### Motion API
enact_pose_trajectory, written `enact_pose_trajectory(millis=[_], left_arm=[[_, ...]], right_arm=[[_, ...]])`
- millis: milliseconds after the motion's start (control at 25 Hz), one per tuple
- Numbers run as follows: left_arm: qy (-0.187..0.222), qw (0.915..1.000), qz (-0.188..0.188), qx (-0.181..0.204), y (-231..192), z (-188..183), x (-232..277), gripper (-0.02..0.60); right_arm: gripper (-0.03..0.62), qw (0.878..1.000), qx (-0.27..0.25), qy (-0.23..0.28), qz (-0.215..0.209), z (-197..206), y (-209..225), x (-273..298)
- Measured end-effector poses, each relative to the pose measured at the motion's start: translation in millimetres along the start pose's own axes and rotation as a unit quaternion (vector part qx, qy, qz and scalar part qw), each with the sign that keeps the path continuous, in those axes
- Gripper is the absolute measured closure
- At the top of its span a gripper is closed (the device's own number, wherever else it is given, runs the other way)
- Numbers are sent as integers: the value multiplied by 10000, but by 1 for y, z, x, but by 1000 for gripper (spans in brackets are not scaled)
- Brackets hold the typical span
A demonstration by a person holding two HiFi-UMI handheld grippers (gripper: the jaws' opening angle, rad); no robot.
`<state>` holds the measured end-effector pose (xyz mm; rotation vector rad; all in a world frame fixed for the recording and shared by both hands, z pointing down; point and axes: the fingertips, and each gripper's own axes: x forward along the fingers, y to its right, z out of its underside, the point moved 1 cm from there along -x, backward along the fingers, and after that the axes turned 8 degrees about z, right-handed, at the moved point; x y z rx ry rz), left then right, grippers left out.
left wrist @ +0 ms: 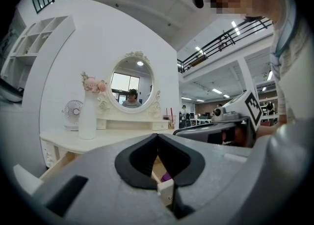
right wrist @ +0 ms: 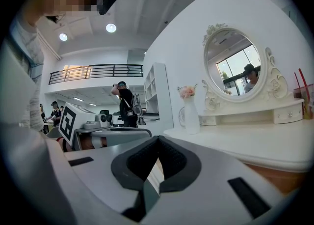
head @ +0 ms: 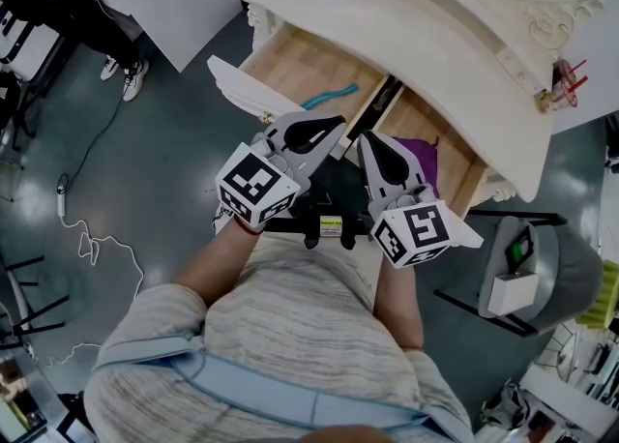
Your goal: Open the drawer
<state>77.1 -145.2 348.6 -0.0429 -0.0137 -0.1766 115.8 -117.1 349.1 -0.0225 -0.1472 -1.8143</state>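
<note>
Heathered shirt (head: 300,325); grey left tool (head: 337,125) bears marker cube (head: 256,185).

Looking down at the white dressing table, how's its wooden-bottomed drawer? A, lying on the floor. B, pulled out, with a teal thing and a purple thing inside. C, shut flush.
B: the wooden-bottomed drawer stands out from under the white dressing table, showing a slim teal item and a purple item inside.

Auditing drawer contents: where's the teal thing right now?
Head view: the teal object lies on the wooden floor of the open drawer, in its left compartment, just beyond the tips of the left gripper.
</note>
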Motion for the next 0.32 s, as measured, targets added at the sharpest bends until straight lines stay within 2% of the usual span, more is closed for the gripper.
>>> enact_pose_trajectory(millis=[320], left_arm=[[-14, 10000, 23, -4, 3, 1, 1, 568]], right_arm=[[585, 10000, 20, -8, 15, 0, 1, -1]])
